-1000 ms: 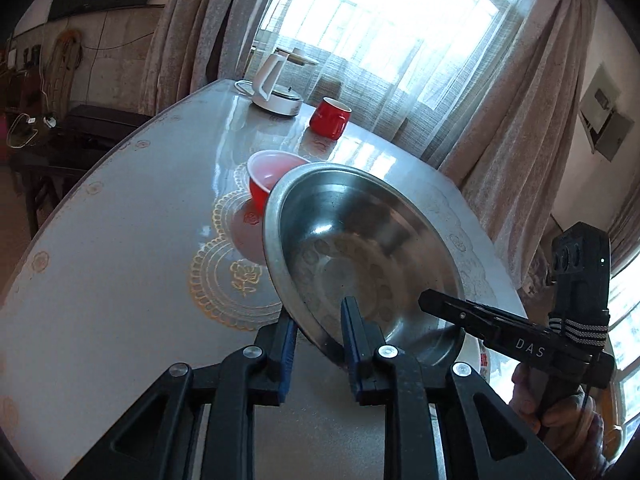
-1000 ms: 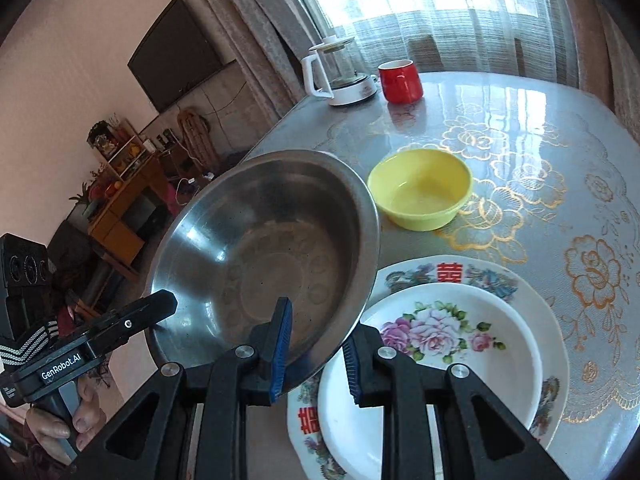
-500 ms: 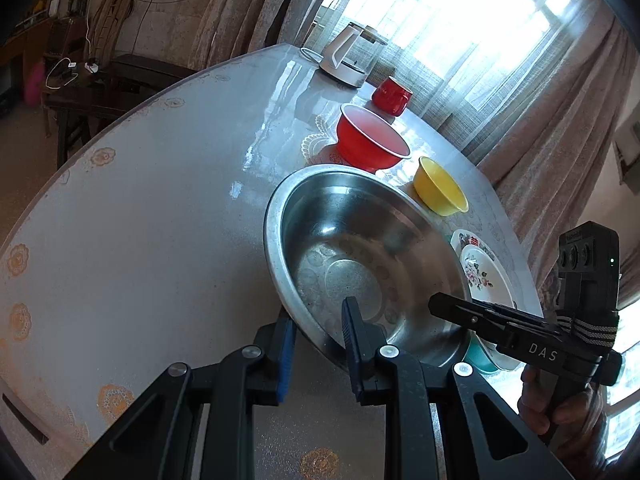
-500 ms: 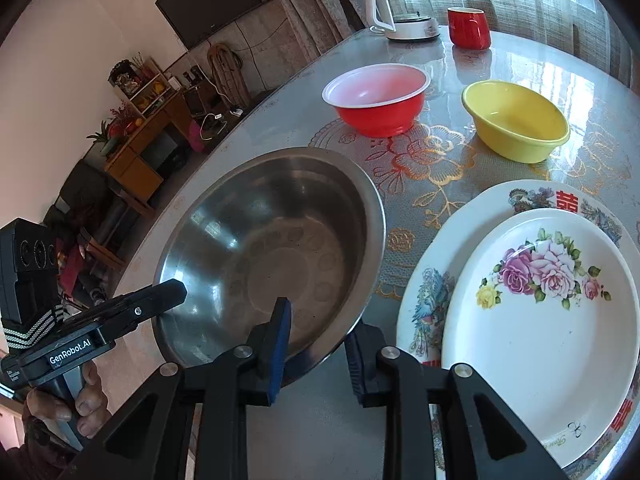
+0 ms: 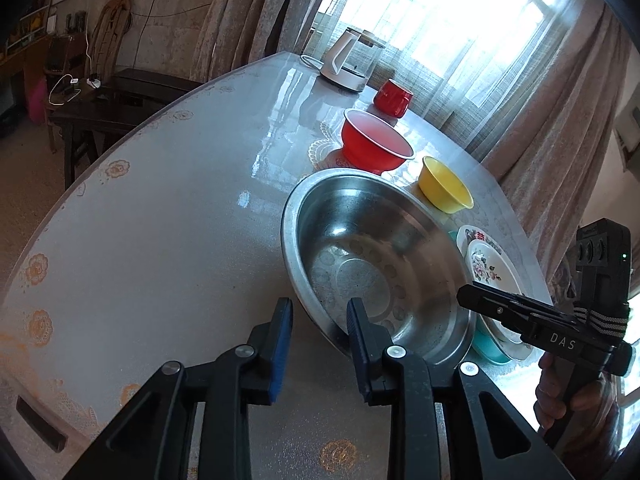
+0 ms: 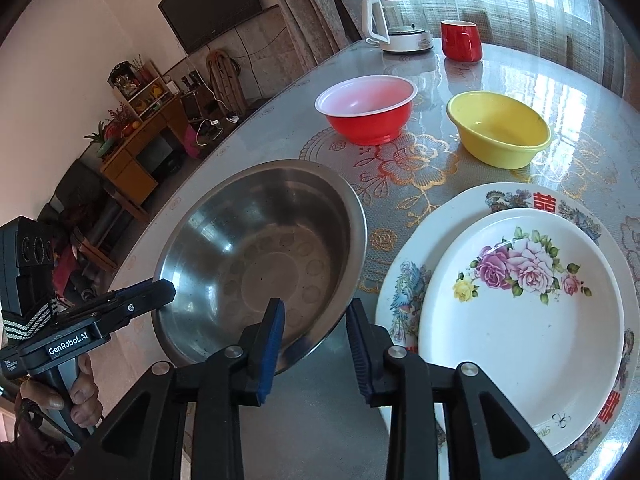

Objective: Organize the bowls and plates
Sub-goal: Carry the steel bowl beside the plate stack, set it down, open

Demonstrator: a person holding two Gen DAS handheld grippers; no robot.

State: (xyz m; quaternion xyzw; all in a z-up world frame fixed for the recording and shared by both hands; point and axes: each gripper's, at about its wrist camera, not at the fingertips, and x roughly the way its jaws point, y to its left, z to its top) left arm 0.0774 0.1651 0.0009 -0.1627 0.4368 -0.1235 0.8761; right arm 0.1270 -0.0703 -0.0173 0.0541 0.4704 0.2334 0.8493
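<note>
Steel basin (image 5: 376, 264) is sitting on the round, lace-patterned table (image 5: 160, 240), and you are flanking it with both tools. Your left gripper (image 5: 320, 320) is straddling the basin's near rim: one blue pad is standing outside the wall, the other inside, and a gap is showing between pads and metal. Its jaws have just been opening, so they are now standing apart around the rim without pinching it.

In the right wrist view, your right gripper (image 6: 314, 320) is doing the same on the opposite edge, with the rim (image 6: 312, 344) passing between spread fingers that have also just been opening. Neither tool is clamping the basin.

Moving rightward across the table in that view, a red bowl (image 6: 368, 116) with a white rim is standing beyond the basin, and a yellow bowl (image 6: 500, 132) is standing just beside it. Nearer to you, a smaller rose-printed plate (image 6: 528, 320) is lying on a larger patterned plate (image 6: 516, 196), close beside the basin. At the far edge, a white kettle (image 6: 396, 16) and a red mug (image 6: 460, 40) are standing in front of the curtained window.
</note>
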